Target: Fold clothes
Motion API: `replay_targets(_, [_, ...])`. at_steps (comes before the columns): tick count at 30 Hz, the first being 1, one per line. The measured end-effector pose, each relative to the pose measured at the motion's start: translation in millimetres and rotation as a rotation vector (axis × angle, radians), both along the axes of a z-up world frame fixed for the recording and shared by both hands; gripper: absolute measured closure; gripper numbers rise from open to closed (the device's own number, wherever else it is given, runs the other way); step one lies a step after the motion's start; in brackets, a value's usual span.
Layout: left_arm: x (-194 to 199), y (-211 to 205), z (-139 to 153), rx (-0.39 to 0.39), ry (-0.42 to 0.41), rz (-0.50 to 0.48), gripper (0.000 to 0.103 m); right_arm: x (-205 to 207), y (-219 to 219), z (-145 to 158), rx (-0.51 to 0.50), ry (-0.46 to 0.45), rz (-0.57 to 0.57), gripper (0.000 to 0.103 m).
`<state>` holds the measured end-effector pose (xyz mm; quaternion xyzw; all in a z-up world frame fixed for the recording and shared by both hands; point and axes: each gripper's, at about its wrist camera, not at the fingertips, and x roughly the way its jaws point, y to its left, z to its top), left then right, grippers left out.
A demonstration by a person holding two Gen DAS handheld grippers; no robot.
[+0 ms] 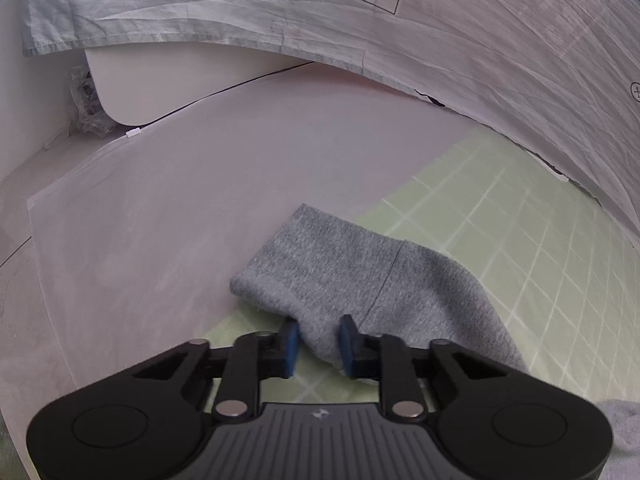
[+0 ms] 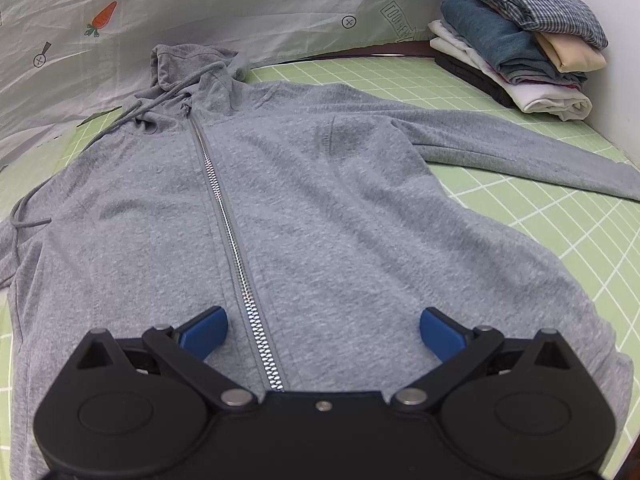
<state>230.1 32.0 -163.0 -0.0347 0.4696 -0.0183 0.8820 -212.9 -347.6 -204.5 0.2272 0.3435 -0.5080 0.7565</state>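
The grey hoodie (image 2: 304, 200) lies zip-up on the green mat (image 2: 560, 216). The left tongs (image 1: 319, 346) pinch its sleeve cuff (image 1: 320, 276); the right tongs (image 2: 323, 334) stand wide, empty, above the hem. Carry the cuff across the chest, keeping the sleeve flat.

Mat (image 2: 560, 208) bears hoodie (image 2: 320, 200) (grey), stack (image 2: 516, 48).

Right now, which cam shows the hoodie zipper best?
Right wrist view: the zipper runs unobstructed from the collar down the grey hoodie to the open right tool. Left wrist view shows only a sleeve cuff, no zipper.
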Motion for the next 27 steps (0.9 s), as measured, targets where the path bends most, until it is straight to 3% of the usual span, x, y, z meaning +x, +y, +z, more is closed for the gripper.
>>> replay_targets(4, [-9,0,28,0.019,-0.095,-0.010,0.095,0,1,0,-0.005,-0.003,0.001,0.000])
replay_targets(8, [-27,22,86,-0.070,-0.242,0.049,0.095,-1,1,0,-0.009,-0.004,0.005,0.000])
replay_targets(11, [-38,30,104,-0.093,-0.278,0.037,0.095,-2,1,-1,-0.015,-0.008,0.009,0.000])
replay_targets(14, [-49,32,81,-0.024,-0.207,0.041,0.095,-3,0,-2,-0.022,-0.012,0.017,0.000])
replay_targets(20, [-66,52,1,0.006,0.035,0.115,0.090,-5,-1,-2,-0.024,-0.013,0.031,0.000])
replay_targets(24, [-77,56,1,-0.006,0.025,0.120,0.082,-5,0,-1,-0.024,-0.015,0.043,0.000])
replay_targets(26, [-83,54,12,-0.004,-0.003,0.115,0.066,-6,-1,-1,-0.024,-0.015,0.052,0.000])
replay_targets(27, [-87,51,17,-0.004,-0.017,0.103,0.064,-6,-1,-1,-0.023,-0.015,0.058,0.000])
